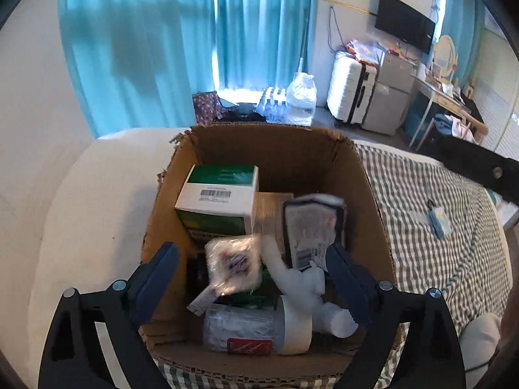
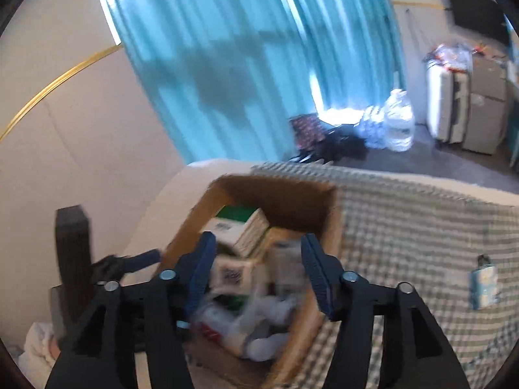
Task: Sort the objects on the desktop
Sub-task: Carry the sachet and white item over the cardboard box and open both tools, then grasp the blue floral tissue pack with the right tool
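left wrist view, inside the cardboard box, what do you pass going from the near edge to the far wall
clear jar with a white lid lying on its side → plastic-wrapped packet → green and white carton → far wall of the cardboard box

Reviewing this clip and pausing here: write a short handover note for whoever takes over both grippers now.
Left gripper: open, nothing held, above the cardboard box.
Right gripper: open, empty, also over the box.
In the box: green-and-white carton, clear jar, white toy figure, wrapped packet, a flat pack with a barcode.
Done: these items are boxed.
Left: a small blue packet lies on the checked cloth right of the box; likely next. The right-wrist picture is blurred, so details there are unsure.
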`<state>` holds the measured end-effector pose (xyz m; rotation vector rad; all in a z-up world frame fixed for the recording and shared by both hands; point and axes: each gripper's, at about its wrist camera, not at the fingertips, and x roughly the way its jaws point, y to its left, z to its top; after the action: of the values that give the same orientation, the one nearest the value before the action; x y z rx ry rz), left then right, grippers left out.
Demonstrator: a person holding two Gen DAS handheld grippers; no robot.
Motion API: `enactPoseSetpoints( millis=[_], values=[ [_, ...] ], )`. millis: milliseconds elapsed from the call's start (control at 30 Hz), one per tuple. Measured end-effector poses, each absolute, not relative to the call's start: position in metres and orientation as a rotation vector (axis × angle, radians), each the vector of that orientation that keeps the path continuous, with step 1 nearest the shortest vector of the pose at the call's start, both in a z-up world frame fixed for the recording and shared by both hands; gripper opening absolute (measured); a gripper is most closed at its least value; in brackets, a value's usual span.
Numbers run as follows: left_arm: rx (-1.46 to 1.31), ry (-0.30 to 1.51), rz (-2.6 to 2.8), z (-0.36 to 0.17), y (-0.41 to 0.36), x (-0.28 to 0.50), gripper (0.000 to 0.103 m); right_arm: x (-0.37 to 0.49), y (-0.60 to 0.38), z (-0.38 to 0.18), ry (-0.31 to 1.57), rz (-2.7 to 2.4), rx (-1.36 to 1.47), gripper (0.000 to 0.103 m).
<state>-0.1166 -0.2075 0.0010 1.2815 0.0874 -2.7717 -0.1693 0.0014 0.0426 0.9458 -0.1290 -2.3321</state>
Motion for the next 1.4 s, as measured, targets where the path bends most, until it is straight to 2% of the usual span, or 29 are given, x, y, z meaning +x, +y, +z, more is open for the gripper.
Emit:
enactPoseSetpoints(
  millis=[67,133,267,367,500,600,767,1033,1400],
  values=[
    [1.250,0.079,-2.743,0.008,-0.204,-0.113,0.095,-0.171,0.025,0.052,-0.127,-2.412,0.905,0.065],
    [1.182,0.060,-2.746,0.016,-0.196,-0.107,0.095,-0.168,0.050,0.060,-0.135,-2.485,0.869,0.075],
    [1.106,0.069,-2.827,0.031,-0.155,-0.092,0.101,-0.141,0.126,0.059,-0.129,-2.635,0.845,0.078],
    [1.051,0.069,-2.905,0.038,-0.111,-0.084,0.103,-0.120,0.177,0.045,-0.081,-2.745,0.838,0.085],
    [1.041,0.062,-2.964,0.028,-0.044,-0.083,0.103,-0.101,0.226,0.021,0.019,-2.853,0.830,0.085],
    [1.134,0.051,-3.014,0.004,0.003,-0.092,0.103,-0.097,0.246,0.003,0.068,-2.888,0.835,0.085],
    [1.295,-0.076,-2.993,-0.045,0.056,-0.123,0.103,-0.115,0.263,-0.031,-0.055,-2.843,0.901,0.086],
    [1.441,-0.115,-2.886,-0.110,0.072,-0.184,0.103,-0.173,0.275,-0.096,-0.141,-2.771,1.077,0.087],
    [1.509,-0.174,-2.848,-0.158,0.077,-0.247,0.103,-0.264,0.258,-0.162,0.096,-2.721,1.271,0.087]
  ],
)
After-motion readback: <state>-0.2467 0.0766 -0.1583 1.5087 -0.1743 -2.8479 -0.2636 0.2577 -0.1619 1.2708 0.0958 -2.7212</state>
